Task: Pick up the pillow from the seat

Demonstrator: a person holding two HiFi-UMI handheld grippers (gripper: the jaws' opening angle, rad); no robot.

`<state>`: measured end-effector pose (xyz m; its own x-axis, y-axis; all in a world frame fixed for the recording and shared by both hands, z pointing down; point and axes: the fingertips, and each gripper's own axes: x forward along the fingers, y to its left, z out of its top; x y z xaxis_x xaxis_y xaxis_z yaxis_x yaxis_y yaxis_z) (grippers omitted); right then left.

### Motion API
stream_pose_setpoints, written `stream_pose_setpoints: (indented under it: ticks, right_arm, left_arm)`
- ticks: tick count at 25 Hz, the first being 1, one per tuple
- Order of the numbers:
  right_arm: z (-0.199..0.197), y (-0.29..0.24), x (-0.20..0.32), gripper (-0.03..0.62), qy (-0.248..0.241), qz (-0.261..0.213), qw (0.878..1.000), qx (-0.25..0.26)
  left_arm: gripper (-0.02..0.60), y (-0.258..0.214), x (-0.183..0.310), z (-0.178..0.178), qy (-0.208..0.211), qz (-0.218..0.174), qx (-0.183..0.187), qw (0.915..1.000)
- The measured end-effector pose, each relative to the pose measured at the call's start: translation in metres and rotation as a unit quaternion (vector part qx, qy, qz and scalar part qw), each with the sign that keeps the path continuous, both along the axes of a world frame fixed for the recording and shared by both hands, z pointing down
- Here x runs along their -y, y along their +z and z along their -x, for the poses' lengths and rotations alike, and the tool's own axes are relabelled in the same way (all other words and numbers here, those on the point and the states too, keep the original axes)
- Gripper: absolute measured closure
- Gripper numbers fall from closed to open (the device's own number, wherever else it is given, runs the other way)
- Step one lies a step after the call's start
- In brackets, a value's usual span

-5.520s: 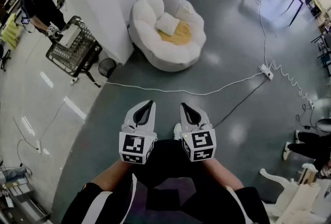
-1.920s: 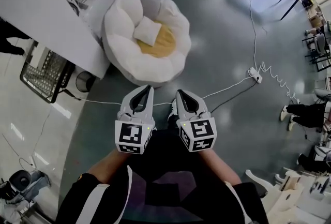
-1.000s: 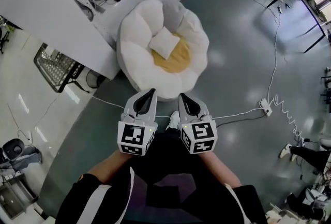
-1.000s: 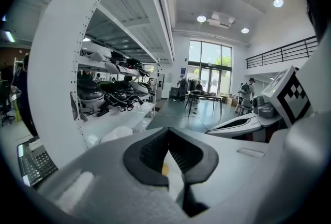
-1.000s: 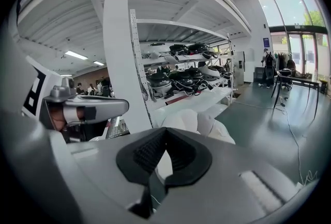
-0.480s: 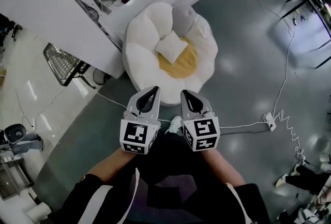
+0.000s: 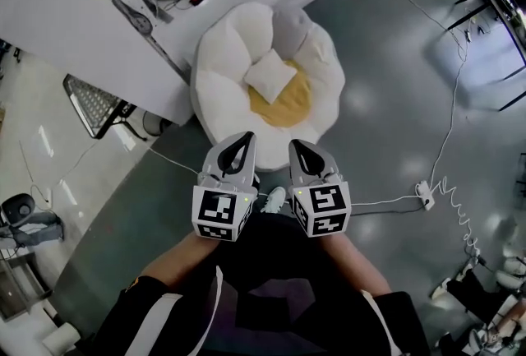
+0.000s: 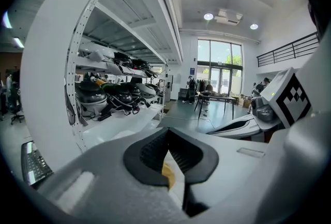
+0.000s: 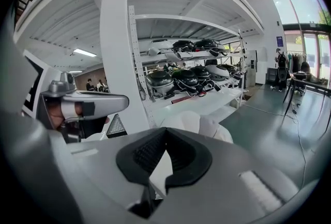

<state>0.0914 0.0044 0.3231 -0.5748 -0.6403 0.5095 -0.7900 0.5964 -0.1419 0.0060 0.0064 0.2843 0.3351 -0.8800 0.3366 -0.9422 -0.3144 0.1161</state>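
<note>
Our left gripper and right gripper sit closed, empty; at twelve o'clock, the pillow lies on a seemingly plush seat.

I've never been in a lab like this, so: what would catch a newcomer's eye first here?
A big white puffy seat with a yellow centre sits on the grey floor ahead, with a small white pillow lying on it. Nearer, low in the head view, the left gripper and right gripper are held side by side, jaws together and empty, pointing towards the seat.
</note>
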Motion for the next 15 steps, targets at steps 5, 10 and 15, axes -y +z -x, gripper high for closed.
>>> stream_pose_setpoints:
  ticks: [5, 10, 15]
  right_arm:
    - [0.006, 0.0, 0.029, 0.592, 0.012, 0.005, 1.0, -0.009]
    - [0.012, 0.02, 0.063, 0.592, 0.019, 0.02, 0.999, -0.025]
    - [0.025, 0.042, 0.089, 0.592, 0.018, 0.037, 0.998, -0.038]
  left_arm:
    - [0.579, 0.006, 0.032, 0.006, 0.009, 0.006, -0.006, 0.9999]
    - [0.58, 0.022, 0.067, 0.017, 0.01, 0.016, -0.003, 0.9998]
    - [0.58, 0.043, 0.094, 0.028, 0.011, 0.032, -0.004, 0.9994]
